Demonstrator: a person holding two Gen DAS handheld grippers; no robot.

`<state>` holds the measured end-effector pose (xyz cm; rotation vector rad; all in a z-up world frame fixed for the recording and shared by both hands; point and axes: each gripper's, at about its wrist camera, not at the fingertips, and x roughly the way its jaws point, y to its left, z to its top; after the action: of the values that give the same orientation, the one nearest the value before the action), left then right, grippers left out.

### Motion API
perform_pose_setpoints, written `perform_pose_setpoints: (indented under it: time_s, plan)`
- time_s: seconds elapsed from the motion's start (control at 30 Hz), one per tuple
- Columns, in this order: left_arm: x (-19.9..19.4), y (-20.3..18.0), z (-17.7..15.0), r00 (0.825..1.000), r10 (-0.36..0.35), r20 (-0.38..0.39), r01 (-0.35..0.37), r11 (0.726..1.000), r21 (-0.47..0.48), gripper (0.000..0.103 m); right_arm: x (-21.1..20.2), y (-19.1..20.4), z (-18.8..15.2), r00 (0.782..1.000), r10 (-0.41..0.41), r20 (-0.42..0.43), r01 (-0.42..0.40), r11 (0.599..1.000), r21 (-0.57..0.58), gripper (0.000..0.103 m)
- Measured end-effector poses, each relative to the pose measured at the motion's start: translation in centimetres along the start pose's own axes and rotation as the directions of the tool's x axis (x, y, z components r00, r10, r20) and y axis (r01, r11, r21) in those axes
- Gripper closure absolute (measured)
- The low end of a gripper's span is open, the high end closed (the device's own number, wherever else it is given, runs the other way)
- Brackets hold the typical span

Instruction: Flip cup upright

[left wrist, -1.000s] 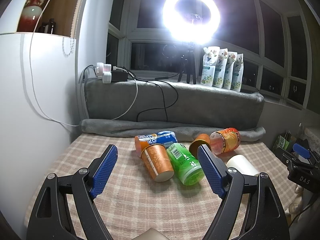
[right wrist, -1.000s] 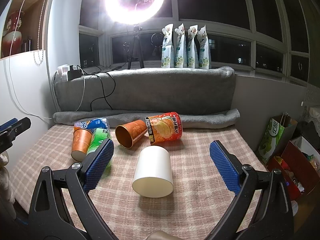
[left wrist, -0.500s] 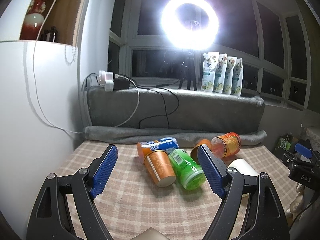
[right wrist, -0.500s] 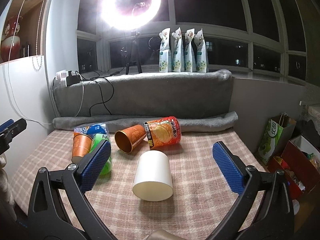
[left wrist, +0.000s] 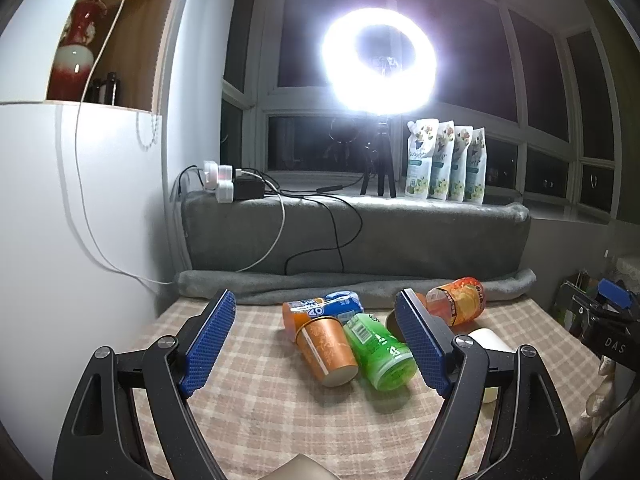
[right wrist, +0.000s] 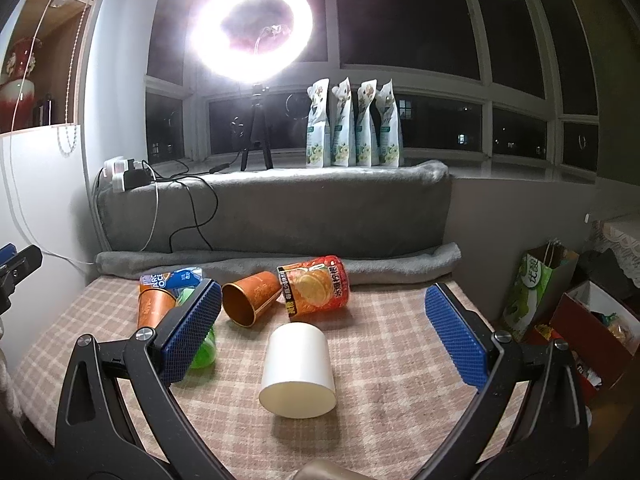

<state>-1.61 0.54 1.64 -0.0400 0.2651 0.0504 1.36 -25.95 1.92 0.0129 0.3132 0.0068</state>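
Observation:
A white cup lies on its side on the checked cloth, its wide end toward the right wrist camera; in the left wrist view it is mostly hidden behind a finger. My right gripper is open and empty, held above and in front of the white cup. My left gripper is open and empty, above an orange paper cup and a green can, both lying down. Another copper cup lies on its side with its mouth toward the right wrist camera.
A blue-orange can and an orange-labelled tub lie near the rolled grey blanket. A ring light and pouches stand on the sill. A white cabinet is left; bags are right of the table.
Both grippers have tilted up and drawn back a little, so the cups sit lower in view. Nothing on the cloth has moved.

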Motion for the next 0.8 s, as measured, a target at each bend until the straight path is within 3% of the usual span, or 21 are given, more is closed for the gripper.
perform_pose_setpoints:
  time_s: [0.8]
  plan:
    - [0.5,0.09,-0.44,1.0,-0.006,-0.03,0.006,1.0,-0.005,0.021,0.19,0.23,-0.03,1.0,-0.01,-0.003,0.01,1.0,-0.005,0.0]
